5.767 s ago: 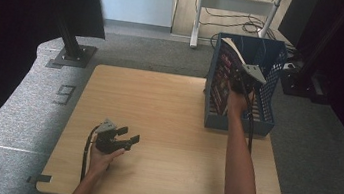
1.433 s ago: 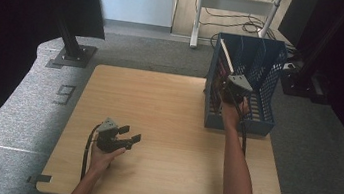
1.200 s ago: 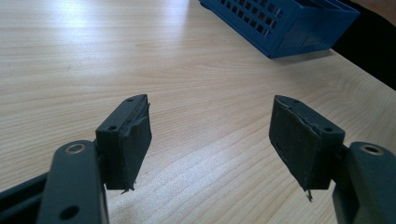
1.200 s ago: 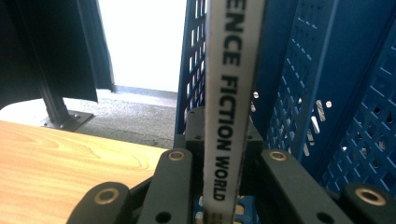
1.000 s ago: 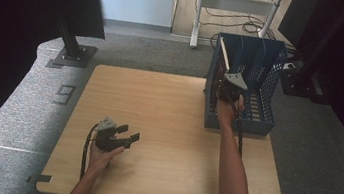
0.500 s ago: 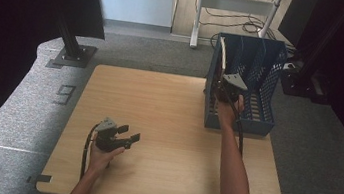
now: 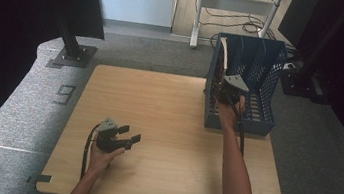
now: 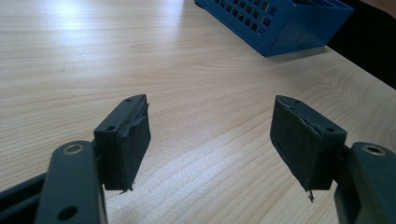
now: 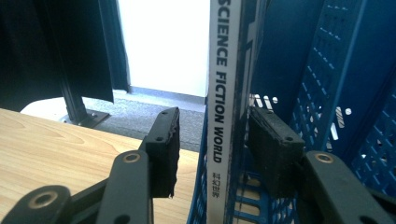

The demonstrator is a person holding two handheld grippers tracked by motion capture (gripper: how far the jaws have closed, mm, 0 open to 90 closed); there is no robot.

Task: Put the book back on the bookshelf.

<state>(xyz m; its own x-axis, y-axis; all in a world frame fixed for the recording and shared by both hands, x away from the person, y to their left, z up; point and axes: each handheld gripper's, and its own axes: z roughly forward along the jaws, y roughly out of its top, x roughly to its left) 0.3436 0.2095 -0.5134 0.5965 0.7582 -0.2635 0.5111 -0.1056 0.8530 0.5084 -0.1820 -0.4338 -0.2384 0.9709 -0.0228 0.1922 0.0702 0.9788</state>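
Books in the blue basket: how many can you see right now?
1. A book stands upright against the blue basket wall nearest the table's middle, between the open right gripper jaws. The basket walls may hide others.

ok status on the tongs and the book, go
Right tongs just opening, book between, unpressed. Book upright in blue basket. Left tongs open, idle. Nothing in the way.

Wooden table (image 7: 169,101), grey carpet (image 7: 17,107), black curtain (image 7: 15,11), metal stand (image 7: 198,15)
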